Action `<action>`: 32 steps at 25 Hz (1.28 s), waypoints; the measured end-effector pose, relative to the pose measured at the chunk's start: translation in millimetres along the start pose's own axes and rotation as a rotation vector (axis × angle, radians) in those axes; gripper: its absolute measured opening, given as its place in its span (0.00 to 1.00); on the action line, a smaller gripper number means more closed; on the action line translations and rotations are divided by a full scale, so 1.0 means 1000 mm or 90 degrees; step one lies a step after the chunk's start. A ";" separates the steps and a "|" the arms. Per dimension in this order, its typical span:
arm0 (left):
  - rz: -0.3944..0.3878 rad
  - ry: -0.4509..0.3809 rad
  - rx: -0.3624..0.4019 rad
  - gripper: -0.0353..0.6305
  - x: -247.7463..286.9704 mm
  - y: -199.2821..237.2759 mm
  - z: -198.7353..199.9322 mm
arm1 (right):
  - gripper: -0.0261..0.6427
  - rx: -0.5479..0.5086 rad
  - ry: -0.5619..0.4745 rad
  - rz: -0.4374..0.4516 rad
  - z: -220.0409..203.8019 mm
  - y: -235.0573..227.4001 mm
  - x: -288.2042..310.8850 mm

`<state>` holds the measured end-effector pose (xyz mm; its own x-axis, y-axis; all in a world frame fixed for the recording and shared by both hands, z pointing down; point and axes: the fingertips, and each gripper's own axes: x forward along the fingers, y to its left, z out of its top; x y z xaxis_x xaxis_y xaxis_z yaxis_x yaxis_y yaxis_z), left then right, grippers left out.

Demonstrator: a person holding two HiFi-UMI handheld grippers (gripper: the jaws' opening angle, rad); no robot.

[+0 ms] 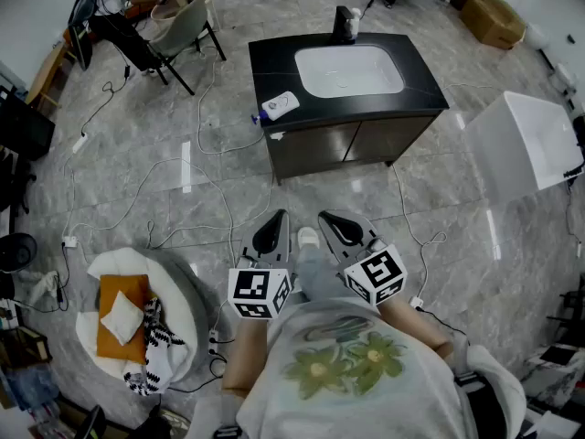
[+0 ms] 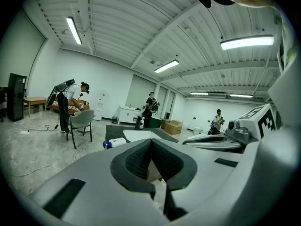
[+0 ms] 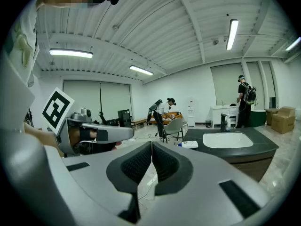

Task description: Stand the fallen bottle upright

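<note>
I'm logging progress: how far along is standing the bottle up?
Nothing done yet: the bottle lies on its side on the counter, beside the sink. In hand: nothing; left claw and right claw are shut, empty, away from the counter. Left: approach, grip, stand it upright.

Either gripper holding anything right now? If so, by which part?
Nothing is held. The left gripper and the right gripper both have their jaws together with nothing between them. The fallen bottle lies on the sink counter, well away from both.
</note>
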<state>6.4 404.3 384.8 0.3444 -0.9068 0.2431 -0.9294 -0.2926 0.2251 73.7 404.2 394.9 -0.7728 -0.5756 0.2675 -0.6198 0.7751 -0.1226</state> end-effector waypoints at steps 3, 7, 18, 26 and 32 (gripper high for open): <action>-0.007 0.002 0.007 0.08 0.022 0.007 0.001 | 0.10 0.011 -0.008 -0.002 0.001 -0.021 0.014; -0.009 0.010 -0.001 0.08 0.053 0.025 0.002 | 0.10 0.012 0.002 0.005 0.002 -0.046 0.038; 0.004 0.011 0.020 0.08 0.149 0.079 0.043 | 0.10 0.014 0.010 0.025 0.031 -0.126 0.121; 0.041 0.000 0.002 0.08 0.184 0.108 0.055 | 0.10 0.000 0.023 0.059 0.036 -0.161 0.159; 0.071 0.013 0.011 0.08 0.197 0.126 0.056 | 0.10 0.014 0.020 0.076 0.040 -0.175 0.176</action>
<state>-50.1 171.4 408.3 0.2406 -0.9278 0.2851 -0.9642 -0.1948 0.1798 40.3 157.1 424.8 -0.8369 -0.4707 0.2793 -0.5267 0.8315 -0.1768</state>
